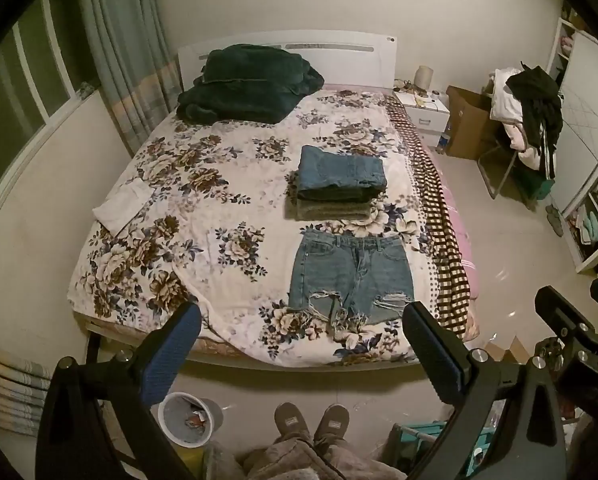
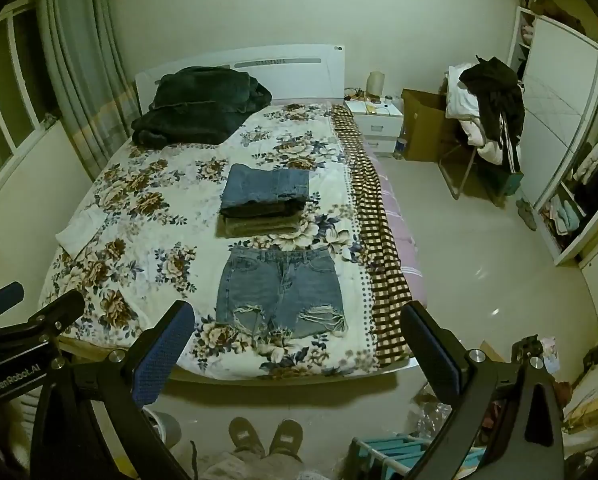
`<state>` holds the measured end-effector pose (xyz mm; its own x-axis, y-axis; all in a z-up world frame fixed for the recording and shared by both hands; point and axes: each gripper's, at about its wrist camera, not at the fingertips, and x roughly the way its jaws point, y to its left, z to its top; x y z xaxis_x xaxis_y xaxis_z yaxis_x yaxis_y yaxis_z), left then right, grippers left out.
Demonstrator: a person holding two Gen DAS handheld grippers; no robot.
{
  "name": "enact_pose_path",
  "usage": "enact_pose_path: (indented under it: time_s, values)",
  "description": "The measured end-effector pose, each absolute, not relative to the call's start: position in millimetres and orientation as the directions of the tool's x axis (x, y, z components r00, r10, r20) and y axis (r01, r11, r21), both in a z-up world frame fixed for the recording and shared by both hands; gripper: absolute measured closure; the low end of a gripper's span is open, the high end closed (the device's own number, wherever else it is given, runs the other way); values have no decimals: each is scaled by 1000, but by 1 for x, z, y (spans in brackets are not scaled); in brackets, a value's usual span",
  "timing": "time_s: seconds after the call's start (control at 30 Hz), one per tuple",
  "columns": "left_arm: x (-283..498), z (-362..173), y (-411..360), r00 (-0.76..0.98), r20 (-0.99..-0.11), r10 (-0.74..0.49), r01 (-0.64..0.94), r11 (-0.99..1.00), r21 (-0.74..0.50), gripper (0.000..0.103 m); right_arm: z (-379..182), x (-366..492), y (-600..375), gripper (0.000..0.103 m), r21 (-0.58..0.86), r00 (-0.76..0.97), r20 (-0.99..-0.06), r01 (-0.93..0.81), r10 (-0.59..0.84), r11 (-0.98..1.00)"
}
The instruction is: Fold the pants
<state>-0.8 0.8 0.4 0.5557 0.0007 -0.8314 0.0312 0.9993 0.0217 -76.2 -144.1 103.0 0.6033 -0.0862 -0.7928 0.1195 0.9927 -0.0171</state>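
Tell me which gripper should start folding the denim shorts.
Probably left. In the left wrist view the shorts lie between its open fingers, the left gripper facing them. The right gripper, also open, faces their right edge and the checked blanket.

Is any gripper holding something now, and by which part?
Nothing is held: left gripper and right gripper are open above the ripped blue denim shorts.

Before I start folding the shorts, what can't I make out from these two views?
- Stack: how many garments sit under the top jeans; both views show only its front edges.
- Shorts: back side, against the bed.
- Nightstand items: too small, both views.
- Bin: partly behind the left tool, left view.
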Motion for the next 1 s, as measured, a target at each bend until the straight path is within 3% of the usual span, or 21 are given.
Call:
enact_pose_path:
  time_s: [1.0]
  values:
    - [3,10,1,564,-826,-3,33,999,18,0,112,-88,-138,0,-18,609,-788,121,-88,992]
